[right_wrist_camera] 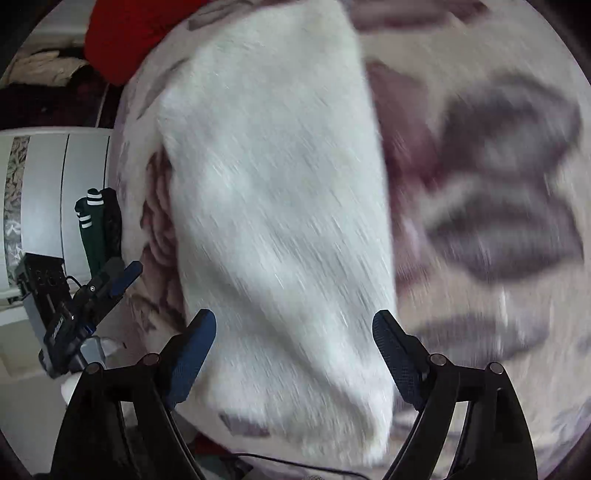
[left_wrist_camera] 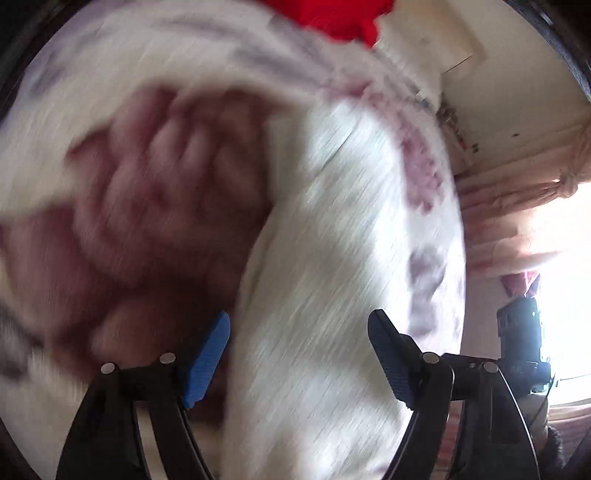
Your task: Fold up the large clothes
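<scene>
A large white fuzzy garment lies in a long folded strip on a bedspread with big pink and grey flowers. My left gripper hangs just above the strip, jaws wide apart, blue pads clear of the cloth. In the right wrist view the same white garment runs up the middle over the bedspread. My right gripper stands open over its near end, holding nothing. The left gripper shows at the left edge of that view, beside the bed. Both views are blurred.
A red cloth lies at the bed's far end. A bright window with pink curtains is to the right. White cupboard doors and a dark green striped garment stand left of the bed.
</scene>
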Motion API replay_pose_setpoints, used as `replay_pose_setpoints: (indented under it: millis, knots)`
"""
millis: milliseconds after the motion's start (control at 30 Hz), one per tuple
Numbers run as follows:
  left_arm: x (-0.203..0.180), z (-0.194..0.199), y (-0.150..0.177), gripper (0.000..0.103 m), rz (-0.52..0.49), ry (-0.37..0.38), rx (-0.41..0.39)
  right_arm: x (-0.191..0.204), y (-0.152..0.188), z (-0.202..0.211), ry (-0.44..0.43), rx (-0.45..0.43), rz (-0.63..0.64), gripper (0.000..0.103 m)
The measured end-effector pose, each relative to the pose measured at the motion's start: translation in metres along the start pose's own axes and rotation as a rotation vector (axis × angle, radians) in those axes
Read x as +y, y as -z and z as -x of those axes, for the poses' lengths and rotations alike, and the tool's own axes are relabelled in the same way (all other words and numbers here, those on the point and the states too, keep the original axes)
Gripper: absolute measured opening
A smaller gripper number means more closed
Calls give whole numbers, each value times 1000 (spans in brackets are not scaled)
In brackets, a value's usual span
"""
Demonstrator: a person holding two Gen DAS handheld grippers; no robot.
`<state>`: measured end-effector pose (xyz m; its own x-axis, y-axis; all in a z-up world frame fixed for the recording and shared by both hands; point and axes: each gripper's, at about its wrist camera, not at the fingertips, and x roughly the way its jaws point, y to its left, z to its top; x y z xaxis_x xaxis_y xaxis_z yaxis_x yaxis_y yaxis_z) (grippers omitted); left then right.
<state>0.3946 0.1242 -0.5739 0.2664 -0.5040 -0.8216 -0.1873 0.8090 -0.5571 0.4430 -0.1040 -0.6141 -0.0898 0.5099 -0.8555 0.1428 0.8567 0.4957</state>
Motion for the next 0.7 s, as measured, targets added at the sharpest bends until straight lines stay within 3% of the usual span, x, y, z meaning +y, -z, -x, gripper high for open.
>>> replay_pose_setpoints:
  millis: [167,267,367,400,433,500,533,600,700]
  knots:
    - [47,-43,78,76,113,49,187,-66,77,-59,-116,118,-204,88]
    - [45,-50,93,76,72,59,153,-90,103,-97,-266,151,-288,88]
    - [34,-53,90,75,57,55,142,-93,106,-121,-417,97,-309,87]
    - [28,-54,91,72,44,53,131,-89,102,-129,-443,84,-319,81]
    - [20,-57,95,54,29,53,131,-79,98,-142,-467,78,-321,55]
    - [3,-59,98,40,-15,-20,123,-67,97,-156,-480,68,-329,29]
    - [-1,-56,99,23,-26,-29,114,-49,93,-174,-469,64,-335,26]
    - [-5,-42,101,16,25,2,74,-39,98,-176,-448,49,-344,22]
    - [-13,-20,116,15,79,36,38,-19,118,-167,-481,44,-337,20]
